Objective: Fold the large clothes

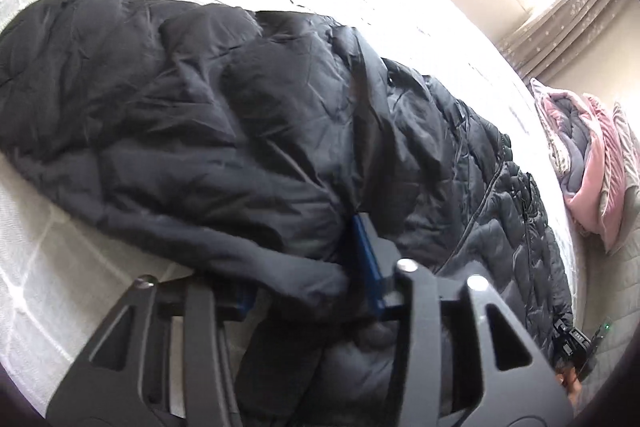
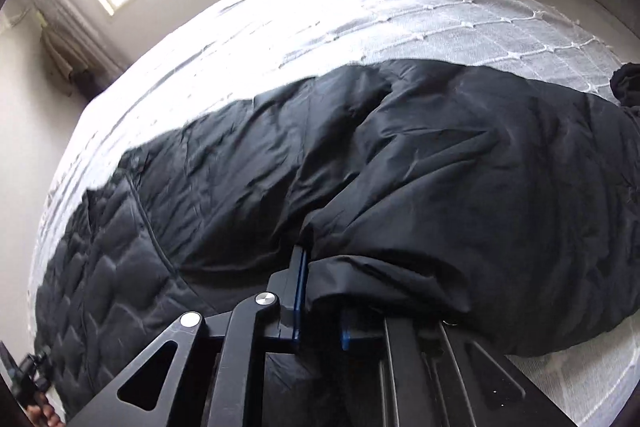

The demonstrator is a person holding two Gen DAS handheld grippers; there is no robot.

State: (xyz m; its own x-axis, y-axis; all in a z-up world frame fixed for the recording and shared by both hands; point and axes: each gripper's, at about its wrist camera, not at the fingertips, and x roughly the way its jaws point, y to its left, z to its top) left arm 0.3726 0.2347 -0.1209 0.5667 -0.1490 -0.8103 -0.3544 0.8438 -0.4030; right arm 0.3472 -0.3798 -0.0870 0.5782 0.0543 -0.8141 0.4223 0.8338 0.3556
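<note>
With both my left claw (image 1: 308, 291) and right claw (image 2: 320, 291) clamped on the near hem, this black puffer coat (image 1: 200, 115) looks soft, bulky, slippery, so I'd grip thick folds.

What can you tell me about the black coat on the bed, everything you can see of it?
The black coat is a large padded garment of smooth, slightly shiny fabric, creased all over. It lies stretched along the white bedspread, near the bed's edge. One end shows a diamond-quilted lining with a zip line. The near edge is bunched up: the left gripper and the right gripper both have fabric between their blue-padded fingers.
</note>
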